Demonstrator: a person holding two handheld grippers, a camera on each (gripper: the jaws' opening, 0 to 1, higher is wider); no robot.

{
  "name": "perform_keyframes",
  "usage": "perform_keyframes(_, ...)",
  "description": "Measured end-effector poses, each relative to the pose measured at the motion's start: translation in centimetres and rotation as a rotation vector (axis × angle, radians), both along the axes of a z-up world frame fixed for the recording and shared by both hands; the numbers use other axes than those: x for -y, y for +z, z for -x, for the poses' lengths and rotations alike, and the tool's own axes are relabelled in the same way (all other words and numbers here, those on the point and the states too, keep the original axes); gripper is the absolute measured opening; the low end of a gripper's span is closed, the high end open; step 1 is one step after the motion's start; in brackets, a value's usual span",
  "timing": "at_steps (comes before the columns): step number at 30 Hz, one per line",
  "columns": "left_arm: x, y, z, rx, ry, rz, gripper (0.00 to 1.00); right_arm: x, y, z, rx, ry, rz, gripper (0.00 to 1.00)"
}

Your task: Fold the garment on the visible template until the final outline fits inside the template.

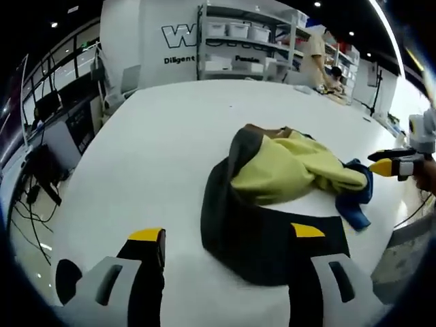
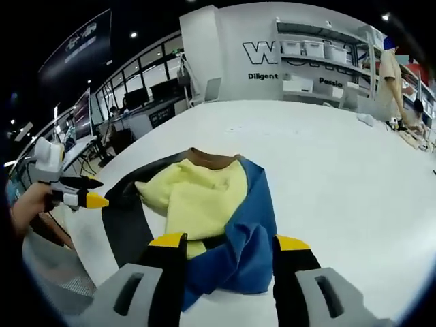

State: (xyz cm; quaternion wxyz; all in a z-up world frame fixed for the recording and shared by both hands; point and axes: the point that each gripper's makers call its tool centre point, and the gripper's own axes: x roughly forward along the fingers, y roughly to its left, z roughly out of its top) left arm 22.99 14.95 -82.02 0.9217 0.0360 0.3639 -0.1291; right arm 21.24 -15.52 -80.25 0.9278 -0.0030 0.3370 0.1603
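Observation:
A crumpled yellow garment [image 1: 289, 172] with a blue part [image 1: 357, 194] and a brown collar lies bunched on a dark template sheet [image 1: 266, 248] on the white table [image 1: 157, 143]. My left gripper [image 1: 227, 233] is open, hovering over the template's near edge, short of the garment. My right gripper [image 1: 390, 165] comes in from the right, beside the blue part. In the right gripper view the garment [image 2: 201, 194] lies straight ahead on the template [image 2: 126, 228]. The right gripper [image 2: 230, 241] is open, with blue cloth [image 2: 245, 245] between its jaws. A hand holds the left gripper [image 2: 85, 199] at the left.
Shelves with white bins [image 1: 238, 34] stand behind the table, and a person [image 1: 317, 58] works at its far end. Desks with monitors and cables [image 1: 41, 170] line the left side. The table edge [image 1: 402, 225] is close on the right.

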Motion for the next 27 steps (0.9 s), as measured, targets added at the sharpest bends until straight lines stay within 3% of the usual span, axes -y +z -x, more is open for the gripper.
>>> perform_keyframes(8, -0.8, -1.5, -0.9, -0.043, 0.003, -0.029, 0.62, 1.2, -1.0, -0.6, -0.03, -0.011, 0.05, 0.22)
perform_keyframes(13, -0.7, -3.2, -0.7, -0.112, -0.015, -0.045, 0.44, 1.9, -1.5, -0.9, -0.052, -0.002, 0.097, 0.0)
perform_keyframes(15, -0.6, -3.7, -0.6, -0.122, -0.035, -0.073, 0.4, 2.2, -1.7, -1.0, -0.061, -0.01, 0.113, 0.0)
perform_keyframes(21, -0.5, -4.4, -0.6, -0.132, -0.041, -0.063, 0.27, 2.6, -1.7, -1.2, -0.065, -0.017, 0.108, 0.0)
perform_keyframes(22, -0.8, -4.1, -0.8, -0.107, -0.046, -0.089, 0.24, 2.7, -1.5, -1.4, -0.062, -0.014, 0.11, 0.0)
perform_keyframes(27, -0.9, -4.2, -0.9, -0.113, -0.058, -0.099, 0.18, 3.8, -0.7, -2.3, -0.055, -0.028, 0.142, 0.0)
